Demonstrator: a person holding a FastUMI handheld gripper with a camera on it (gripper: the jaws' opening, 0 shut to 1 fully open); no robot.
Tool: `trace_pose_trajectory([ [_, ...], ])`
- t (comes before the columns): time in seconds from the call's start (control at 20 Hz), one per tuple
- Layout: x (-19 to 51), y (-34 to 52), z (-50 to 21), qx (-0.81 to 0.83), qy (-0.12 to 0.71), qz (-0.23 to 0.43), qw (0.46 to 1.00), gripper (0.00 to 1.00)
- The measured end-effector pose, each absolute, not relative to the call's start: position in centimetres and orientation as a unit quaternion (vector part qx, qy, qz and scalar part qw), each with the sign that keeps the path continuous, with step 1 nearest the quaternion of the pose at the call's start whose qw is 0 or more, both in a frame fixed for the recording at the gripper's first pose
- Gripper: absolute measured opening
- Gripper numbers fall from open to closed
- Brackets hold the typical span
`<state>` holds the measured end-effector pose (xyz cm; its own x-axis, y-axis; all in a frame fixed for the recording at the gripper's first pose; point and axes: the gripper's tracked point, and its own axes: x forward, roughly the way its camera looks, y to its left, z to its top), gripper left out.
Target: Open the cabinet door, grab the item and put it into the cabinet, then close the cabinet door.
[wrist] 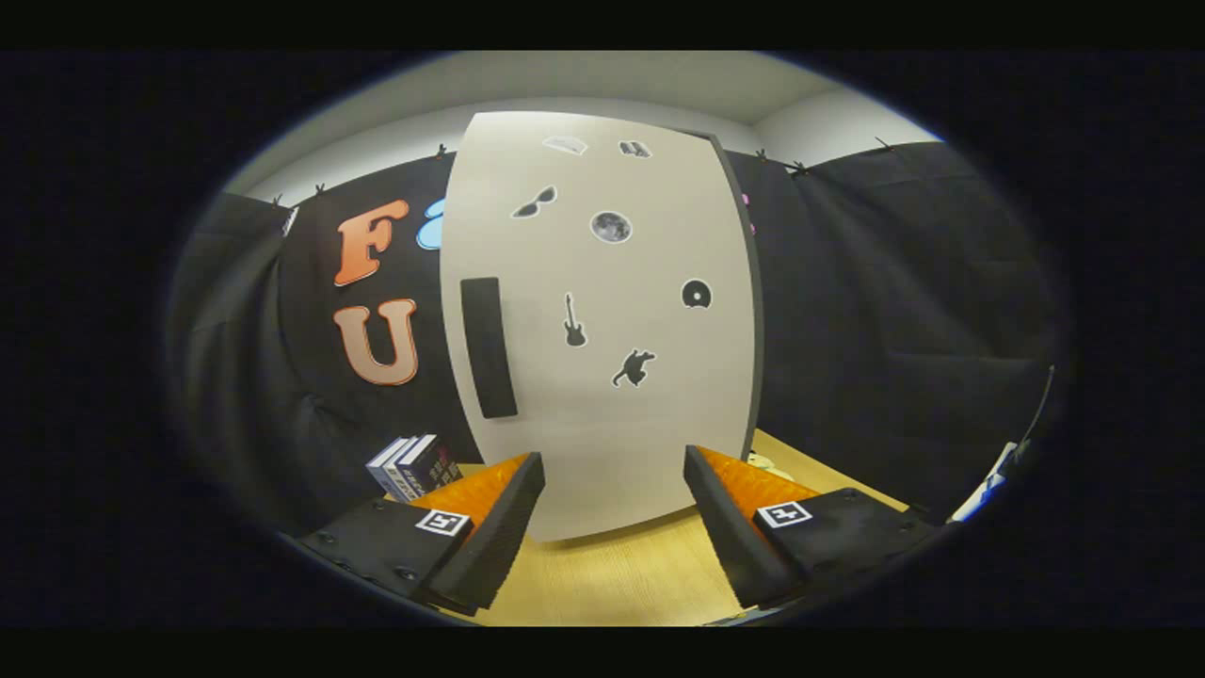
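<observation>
The cabinet stands upright on the wooden table, its pale door shut and facing the gripper, stickers scattered over it — a guitar, a moon, sunglasses among them. A dark vertical handle sits near the door's left edge. Left of the cabinet, beyond the left finger, a small stack of books lies on the table. The gripper hangs just before the door's lower part, its fingers spread wide apart — nothing between them.
</observation>
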<state>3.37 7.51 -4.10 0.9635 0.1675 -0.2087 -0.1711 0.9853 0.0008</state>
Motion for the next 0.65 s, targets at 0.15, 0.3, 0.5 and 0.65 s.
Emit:
trace_pose_trajectory([
  [0.15,1.1,5.6,-1.7,-0.007,0.088,0.071,0.994,0.95],
  [0.3,-0.8,4.0,0.5,-0.003,0.068,0.061,0.996,0.95],
  [0.5,-2.8,2.8,2.0,-0.004,0.051,0.043,0.998,0.95],
  [0.65,-3.4,2.7,2.1,-0.006,0.045,0.041,0.998,0.95],
])
